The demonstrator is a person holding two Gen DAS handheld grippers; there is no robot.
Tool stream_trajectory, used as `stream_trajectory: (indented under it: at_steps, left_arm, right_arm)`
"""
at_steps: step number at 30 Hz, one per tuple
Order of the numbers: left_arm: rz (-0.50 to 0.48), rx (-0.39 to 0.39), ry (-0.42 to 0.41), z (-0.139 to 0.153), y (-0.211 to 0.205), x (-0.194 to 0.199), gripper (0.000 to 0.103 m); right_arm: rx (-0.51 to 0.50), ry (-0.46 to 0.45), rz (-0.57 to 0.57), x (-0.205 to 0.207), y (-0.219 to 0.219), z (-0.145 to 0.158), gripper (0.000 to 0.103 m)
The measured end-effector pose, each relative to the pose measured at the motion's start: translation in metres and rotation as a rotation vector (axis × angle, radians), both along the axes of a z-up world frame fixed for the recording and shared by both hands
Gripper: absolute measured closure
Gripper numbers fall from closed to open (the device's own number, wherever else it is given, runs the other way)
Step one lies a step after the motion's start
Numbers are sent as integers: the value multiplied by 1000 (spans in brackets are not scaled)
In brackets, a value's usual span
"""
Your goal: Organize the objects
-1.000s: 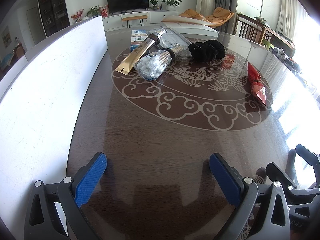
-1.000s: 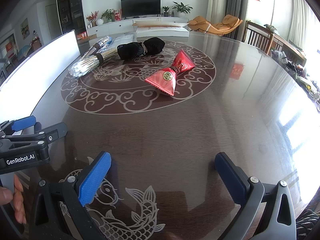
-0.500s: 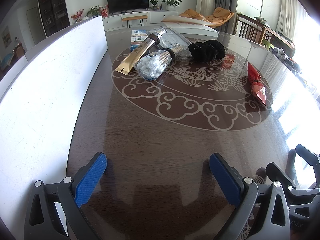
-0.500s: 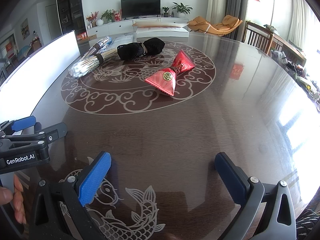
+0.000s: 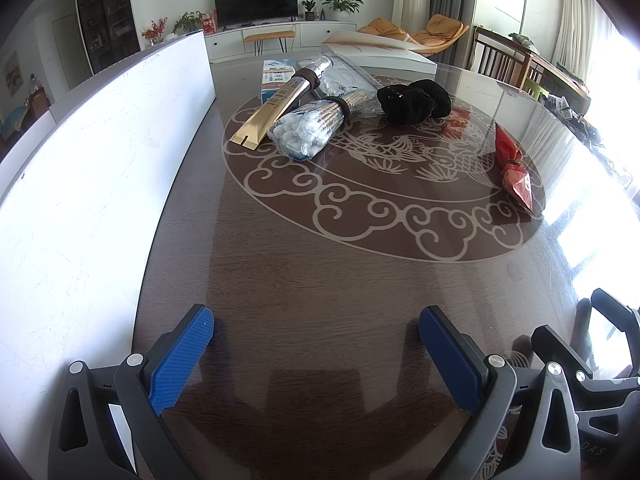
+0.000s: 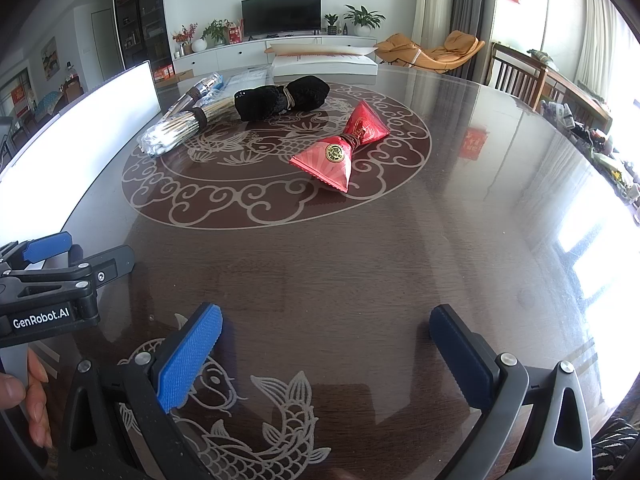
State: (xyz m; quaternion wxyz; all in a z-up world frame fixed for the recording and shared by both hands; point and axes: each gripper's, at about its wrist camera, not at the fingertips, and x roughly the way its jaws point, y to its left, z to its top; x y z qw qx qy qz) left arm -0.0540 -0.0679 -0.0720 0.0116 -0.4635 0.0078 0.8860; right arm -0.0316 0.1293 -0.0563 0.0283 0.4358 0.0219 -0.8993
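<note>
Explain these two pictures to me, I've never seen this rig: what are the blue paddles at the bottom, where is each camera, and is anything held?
No robot arm here: a person holds a two-finger gripper in each hand, with a fisheye camera on each looking forward along its fingers. The blue paddles are the finger pads. One picture shows the left gripper, the other the right gripper. Both are open and hold nothing, hovering near the edge of a dark round table. Further out lie a bag of cotton swabs, a gold tube, a black cloth bundle and a red packet tied in the middle. A white board stands along the left side.
</note>
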Motion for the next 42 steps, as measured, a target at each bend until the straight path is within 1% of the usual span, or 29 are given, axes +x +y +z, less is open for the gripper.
stream_trajectory:
  at_steps: [27,35,42]
  left_arm:
    - [0,-3,-7,0,0,-1,0]
    - [-38,-5,-38,0,-1,0,0]
    - [-48,-5,-27,0,-1,5,0]
  right_arm:
    - [0,3,0,0,-1,-1,0]
    - [0,3,0,0,-1,-2,0]
    - [0,3,0,0,-1,-2,0]
